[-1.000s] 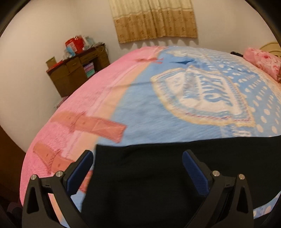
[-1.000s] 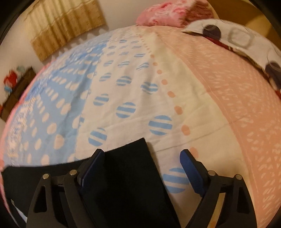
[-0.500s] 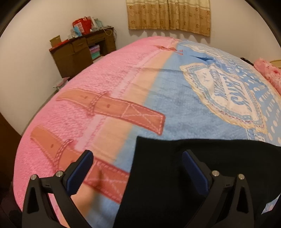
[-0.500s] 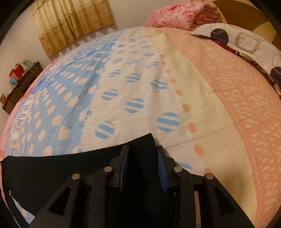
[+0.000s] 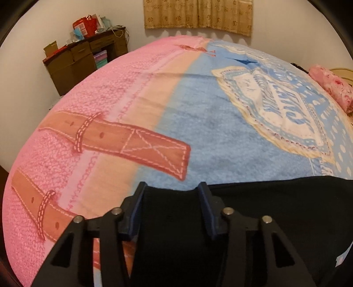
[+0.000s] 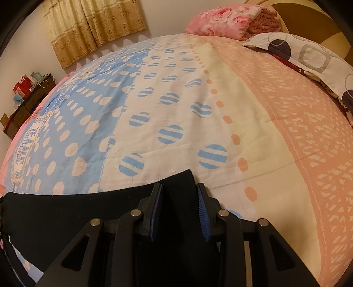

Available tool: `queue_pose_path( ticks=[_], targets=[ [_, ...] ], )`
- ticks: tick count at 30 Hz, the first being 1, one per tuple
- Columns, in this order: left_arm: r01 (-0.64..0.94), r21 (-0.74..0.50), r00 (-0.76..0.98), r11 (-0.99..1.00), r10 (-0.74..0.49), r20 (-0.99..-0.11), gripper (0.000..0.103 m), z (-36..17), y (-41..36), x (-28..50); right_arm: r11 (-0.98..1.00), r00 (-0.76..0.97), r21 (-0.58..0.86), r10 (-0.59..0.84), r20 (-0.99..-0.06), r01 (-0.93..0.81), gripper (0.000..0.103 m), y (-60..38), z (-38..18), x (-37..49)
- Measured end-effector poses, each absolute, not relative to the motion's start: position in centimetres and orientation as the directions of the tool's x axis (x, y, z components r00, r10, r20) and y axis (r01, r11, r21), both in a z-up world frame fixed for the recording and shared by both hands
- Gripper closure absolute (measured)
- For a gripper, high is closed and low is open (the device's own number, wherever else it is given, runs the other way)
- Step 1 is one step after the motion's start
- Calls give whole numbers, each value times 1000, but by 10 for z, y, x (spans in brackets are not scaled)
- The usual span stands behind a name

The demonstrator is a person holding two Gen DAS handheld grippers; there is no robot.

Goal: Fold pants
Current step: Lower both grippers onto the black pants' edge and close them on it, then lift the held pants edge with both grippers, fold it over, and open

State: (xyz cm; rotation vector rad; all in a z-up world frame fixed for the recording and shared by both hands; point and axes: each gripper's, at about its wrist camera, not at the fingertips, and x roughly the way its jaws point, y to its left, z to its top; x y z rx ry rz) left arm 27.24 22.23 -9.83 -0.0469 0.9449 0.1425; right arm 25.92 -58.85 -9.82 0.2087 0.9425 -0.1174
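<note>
Black pants (image 5: 275, 209) lie along the near edge of the bed, stretched between my two grippers. My left gripper (image 5: 172, 196) is shut on the pants' left end, and the cloth bunches between its blue pads. In the right wrist view the pants (image 6: 77, 212) run off to the left. My right gripper (image 6: 178, 194) is shut on the pants' right end, with a corner of cloth sticking out past the pads. Both ends sit low over the bedspread.
The bed is covered by a patterned bedspread (image 5: 198, 114) in pink, blue, cream and peach. A pink floral blanket (image 6: 222, 19) and a circle-print pillow (image 6: 308, 55) lie at the head. A brown desk (image 5: 83, 59) with clutter stands by the far wall under curtains (image 5: 198, 15).
My left gripper shifted left to the pants' end and closed on it. My right gripper closed on the right end earlier and has held since.
</note>
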Motion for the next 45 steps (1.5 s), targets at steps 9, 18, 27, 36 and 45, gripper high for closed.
queue_pose_path(
  ticks=[9, 18, 27, 36, 45],
  targets=[
    [-94, -20, 644, 995, 45, -764, 90, -64, 217, 253, 969, 638, 173, 23, -770, 174, 96, -585, -84, 244],
    [-46, -109, 741, 993, -39, -670, 90, -17, 228, 200, 959, 744, 249, 68, -665, 134, 96, -588, -35, 191],
    [-28, -203, 776, 979, -106, -622, 90, -8, 251, 130, 947, 830, 318, 139, -540, 48, 96, -590, -4, 99],
    [-21, -271, 771, 962, -157, -618, 90, -30, 268, 76, 931, 865, 364, 177, -470, 7, 96, -601, -18, 7],
    [-8, -268, 751, 963, -171, -637, 89, -57, 267, 41, 908, 858, 419, 210, -468, 7, 96, -608, -65, -50]
  ],
)
